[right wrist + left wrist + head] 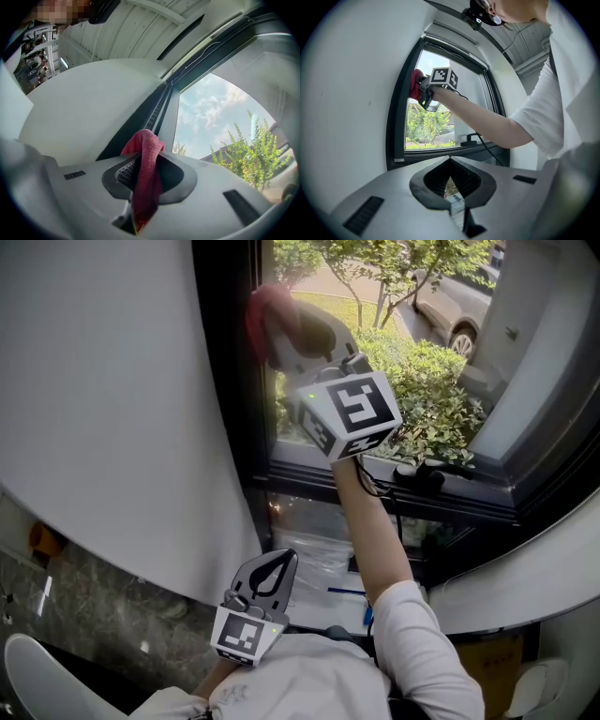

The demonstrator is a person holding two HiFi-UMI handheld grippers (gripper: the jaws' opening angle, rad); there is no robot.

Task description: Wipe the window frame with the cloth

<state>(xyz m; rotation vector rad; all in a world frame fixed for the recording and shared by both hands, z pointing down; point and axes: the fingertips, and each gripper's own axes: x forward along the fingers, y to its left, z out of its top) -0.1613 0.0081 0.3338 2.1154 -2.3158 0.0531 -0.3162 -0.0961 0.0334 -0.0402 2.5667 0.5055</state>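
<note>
A red cloth [146,174] is clamped in my right gripper [143,157], its bunched end pressed against the dark window frame [154,115] near an upper corner. In the head view the cloth [265,317] sits on the left upright of the frame [230,381], with the right gripper [281,329] raised on an outstretched arm. My left gripper [275,570] hangs low by the person's body, shut with nothing in it. In the left gripper view the shut left gripper [451,186] points at the window, where the cloth [415,85] touches the frame [396,122].
A black cable and a small black device [419,472] lie on the lower sill. The white wall [122,409] flanks the frame on the left, and an open sash [548,352] stands at the right. Clear plastic sheeting [319,559] lies below the sill. Shrubs [427,399] grow outside.
</note>
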